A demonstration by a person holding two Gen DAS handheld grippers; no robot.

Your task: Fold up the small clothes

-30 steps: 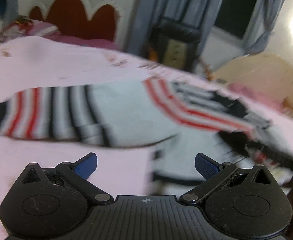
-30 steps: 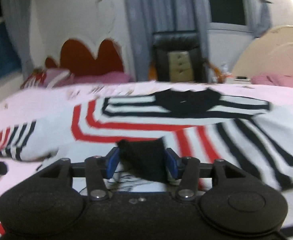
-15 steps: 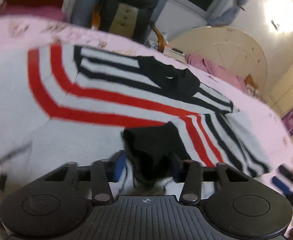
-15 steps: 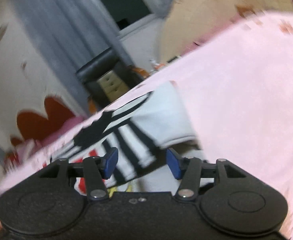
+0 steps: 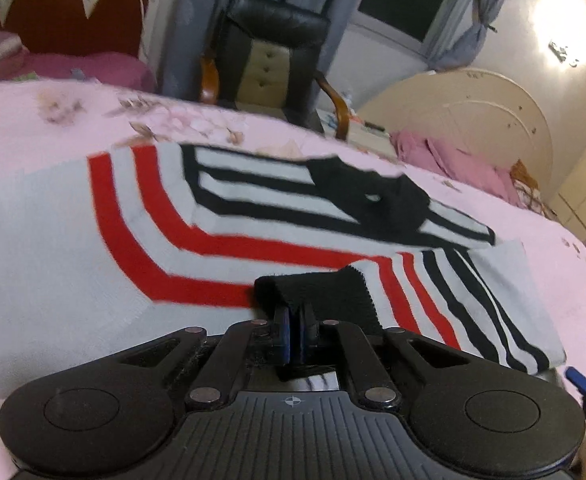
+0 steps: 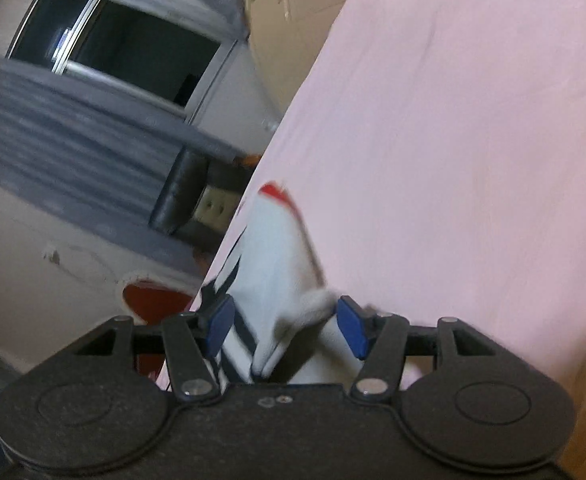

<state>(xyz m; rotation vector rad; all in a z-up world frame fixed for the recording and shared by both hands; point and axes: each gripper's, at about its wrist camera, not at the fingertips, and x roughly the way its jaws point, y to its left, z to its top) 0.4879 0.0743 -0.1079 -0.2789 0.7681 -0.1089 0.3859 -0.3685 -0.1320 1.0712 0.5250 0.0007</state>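
A white sweater (image 5: 253, 240) with red and black stripes lies spread flat on the pink bed sheet (image 5: 33, 120). In the left wrist view my left gripper (image 5: 293, 336) is shut on the sweater's black cuff (image 5: 325, 292), which is folded back over the striped body. The right wrist view is rolled steeply sideways. There my right gripper (image 6: 285, 328) stands open at the sweater's edge (image 6: 273, 248), with a white fold of cloth lying loose between its blue pads (image 6: 351, 332). One blue fingertip of the right gripper (image 5: 581, 378) shows at the left view's right edge.
A black armchair (image 5: 269, 52) stands beyond the bed's far side, under a dark window with grey curtains. A red scalloped headboard (image 5: 53, 12) is at the far left. Crumpled pink cloth (image 5: 453, 160) lies by a cream arched board (image 5: 473, 112). Bare pink sheet (image 6: 453, 160) stretches right of the sweater.
My left gripper went from wide open near a sleeve to shut on the black cuff over the body. My right gripper let go of the black cloth, rolled sideways and moved to the sweater's edge.
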